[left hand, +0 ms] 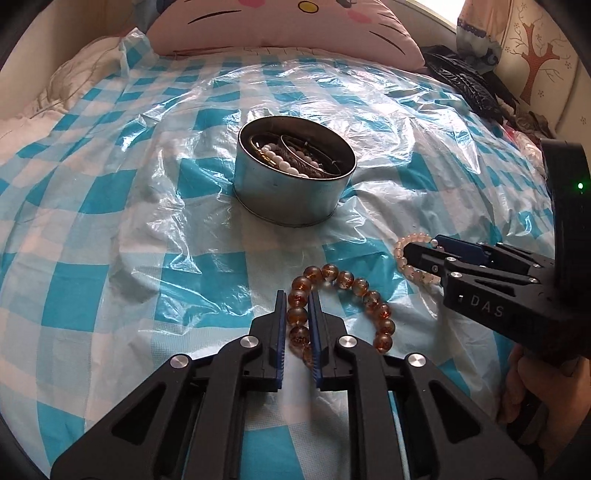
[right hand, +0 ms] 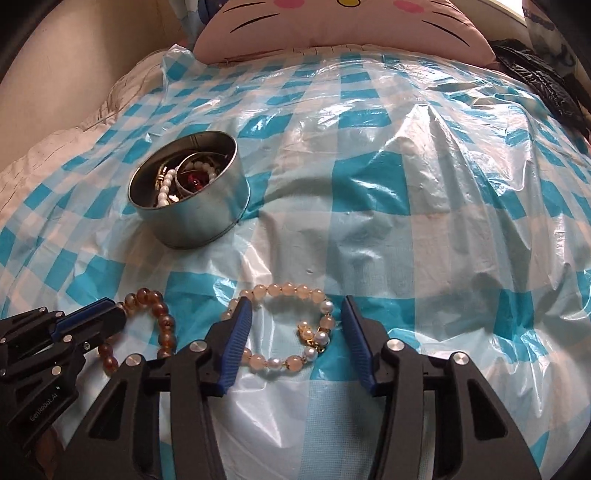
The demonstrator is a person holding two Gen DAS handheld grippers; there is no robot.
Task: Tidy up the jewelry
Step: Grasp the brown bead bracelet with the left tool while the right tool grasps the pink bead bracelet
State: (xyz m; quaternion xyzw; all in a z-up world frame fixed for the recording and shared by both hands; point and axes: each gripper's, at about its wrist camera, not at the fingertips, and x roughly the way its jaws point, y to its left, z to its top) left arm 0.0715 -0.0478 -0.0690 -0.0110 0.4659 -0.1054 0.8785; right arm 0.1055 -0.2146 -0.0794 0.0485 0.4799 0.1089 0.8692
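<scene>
Left tongs: your left gripper (left hand: 298, 295) is clenched on one side of the amber-brown glass bead bracelet (left hand: 373, 301), its blue pads pressing a run of beads between them.
Amber bracelet: the rest of its loop lies on the sheet to the right of your pads; the right wrist view shows it (right hand: 162, 317) at lower left, with your left tongs on it.
Right tongs: your right gripper (right hand: 295, 314) stands released around the pale peach bead bracelet with white pearls (right hand: 291, 290); the left pad touches the loop's left edge, the right pad sits just beside the pearls.
Peach bracelet: flat on the sheet, near the amber one but apart from it.
Tin: the round silver metal tin (left hand: 295, 199) sits further up the bed, well apart from both bracelets, holding white beads and bangles.
Surface: blue-and-white checked plastic sheet (right hand: 406, 184), crinkled, spread over the bed.
Behind: a pink cat-face cushion (left hand: 280, 26) at the head.
</scene>
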